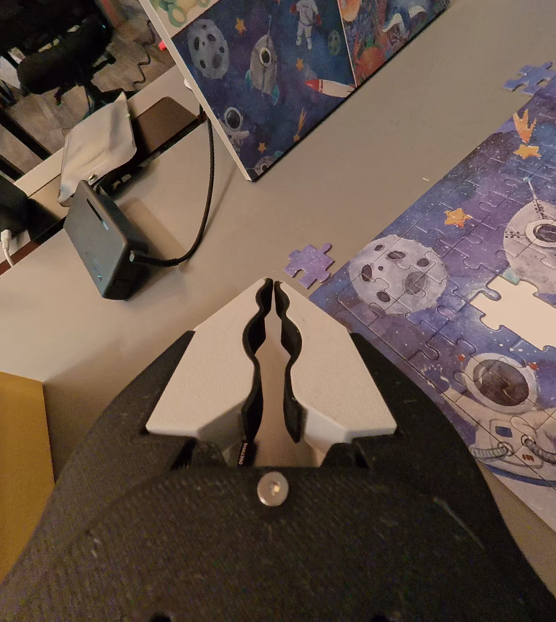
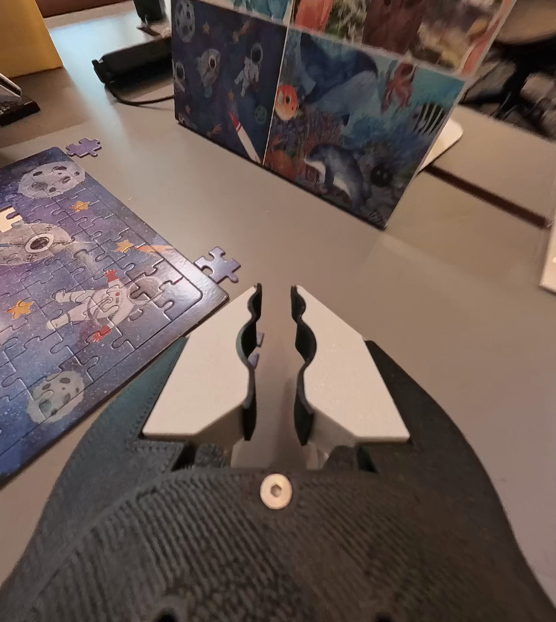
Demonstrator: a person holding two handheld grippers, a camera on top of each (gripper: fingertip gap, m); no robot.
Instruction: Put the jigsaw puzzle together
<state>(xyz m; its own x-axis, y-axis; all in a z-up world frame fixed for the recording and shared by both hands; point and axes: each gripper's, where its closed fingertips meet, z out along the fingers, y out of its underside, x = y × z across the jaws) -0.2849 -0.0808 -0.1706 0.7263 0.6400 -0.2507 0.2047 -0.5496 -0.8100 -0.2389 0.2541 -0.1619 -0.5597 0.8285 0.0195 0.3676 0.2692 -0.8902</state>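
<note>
**Space jigsaw, nearly whole: loose pieces at the border, both grippers empty**

Item 1. Left gripper [image 1: 272, 286]: jaws pressed together at the tips, nothing between them, held above bare grey worktop [image 1: 175, 336].

Item 2. Right gripper [image 2: 275, 292]: jaws parted with a clear gap, holding nothing. Small purple tabs show just under its left finger; probably a further loose piece, mostly hidden.

Item 3. Loose purple piece [image 1: 310, 265]: flat on the worktop just ahead and slightly right of the left gripper's tips, beside the puzzle's corner.

Item 4. Loose blue piece [image 2: 218, 264]: just ahead and left of the right gripper's tips, beside the puzzle's edge.

Item 5. Jigsaw puzzle [image 1: 471, 303]: right of the left gripper, left of the right one, flat on the worktop. Assembled apart from pale gaps; the clearest gap [image 1: 522, 313] sits below the round spacecraft picture.

Item 6. Puzzle box [image 2: 320, 111]: standing upright, well ahead of both grippers. A dark charger block [image 1: 101, 242] with cable lies ahead and left of the left gripper.

Step in hand, as judged: fetching a remaining piece. Next move calls for opening the left gripper, or lowering the right, over its nearest piece, pinching the thin edge off the flat worktop, then turning it to match a gap.
</note>
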